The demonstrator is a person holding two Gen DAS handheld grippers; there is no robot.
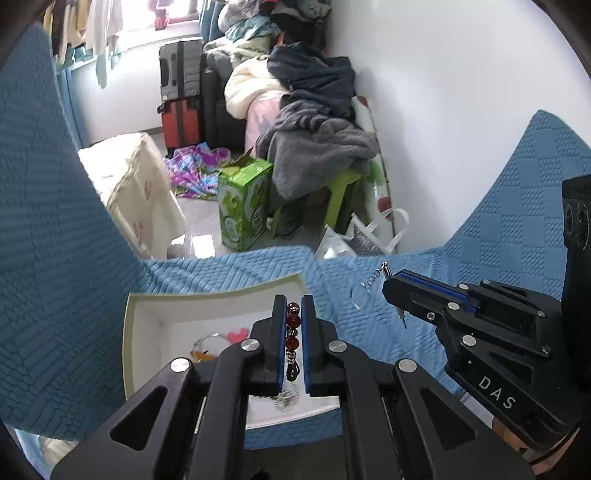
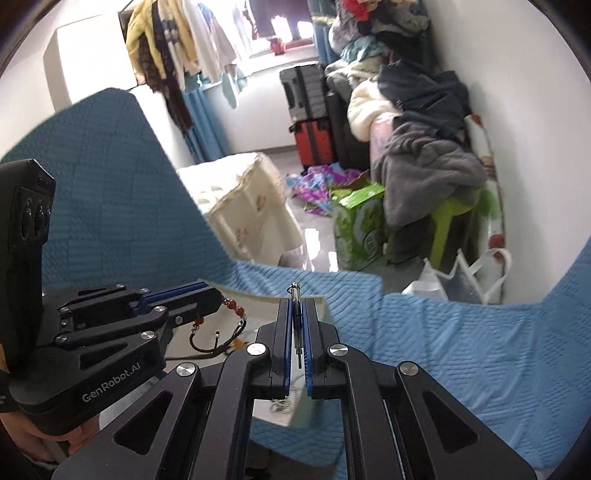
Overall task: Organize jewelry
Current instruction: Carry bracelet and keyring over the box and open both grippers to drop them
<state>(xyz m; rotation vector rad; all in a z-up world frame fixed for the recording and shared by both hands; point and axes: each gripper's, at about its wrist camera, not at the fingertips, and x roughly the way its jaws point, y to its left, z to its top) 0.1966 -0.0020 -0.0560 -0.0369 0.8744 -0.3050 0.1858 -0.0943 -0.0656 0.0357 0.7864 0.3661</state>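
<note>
I'm holding the bracelet (image 1: 292, 334) in the closed left gripper (image 1: 293, 338), hanging over the box (image 1: 142, 321) | right gripper (image 2: 297, 336) clamping the pendant (image 2: 295, 295), long axis pointing 12 o'clock | box lying at my 10 o'clock, left nearer.

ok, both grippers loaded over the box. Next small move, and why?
Probably lower the left gripper into the white box before opening: it is shut on the red bead bracelet, which hangs above the box floor. The right gripper is shut on a thin metal piece.

White walls (image 1: 443, 92), a bright window (image 2: 280, 22), clothes piled (image 1: 314, 110) beside 2 suitcases (image 1: 181, 96).
</note>
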